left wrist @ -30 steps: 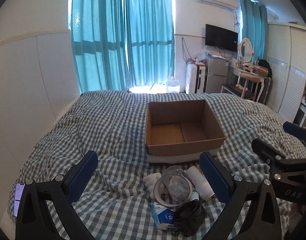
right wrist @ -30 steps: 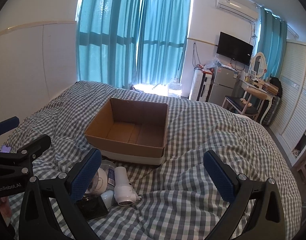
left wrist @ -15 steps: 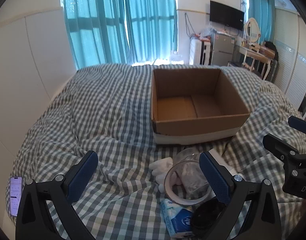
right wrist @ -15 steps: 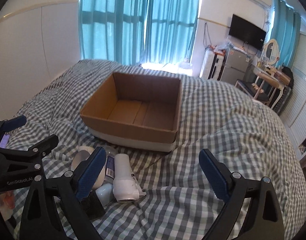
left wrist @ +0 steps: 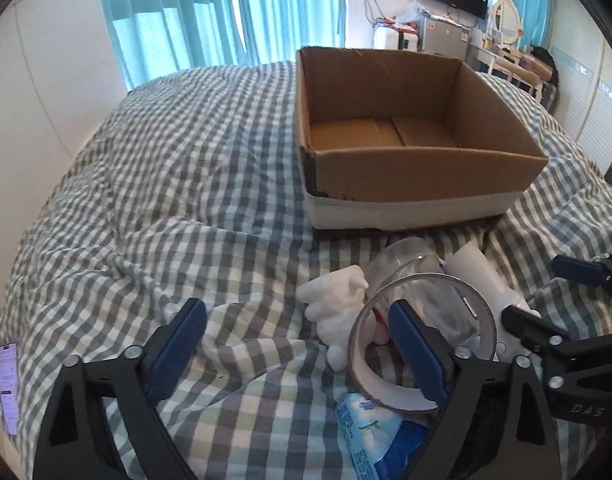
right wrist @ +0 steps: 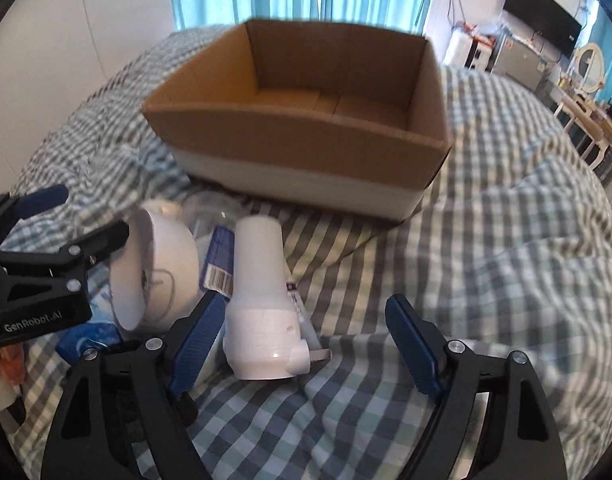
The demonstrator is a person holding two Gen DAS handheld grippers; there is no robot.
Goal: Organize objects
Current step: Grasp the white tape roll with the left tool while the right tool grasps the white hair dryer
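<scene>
Looking past the cardboard box (left wrist: 410, 176), we find the small heap before it half hidden: a clear jar (left wrist: 422, 320) lies on its side, its contents blurred, beside a white bottle (right wrist: 262, 300) and a blue packet (left wrist: 382, 436). The box sits bare inside on the checked bedcover (left wrist: 166, 184). Our left gripper (left wrist: 302, 344) and right gripper (right wrist: 302, 332) both gape, holding nothing.

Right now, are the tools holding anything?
No. The left tool and right tool are both open and empty, above the pile near the white bottle.
</scene>
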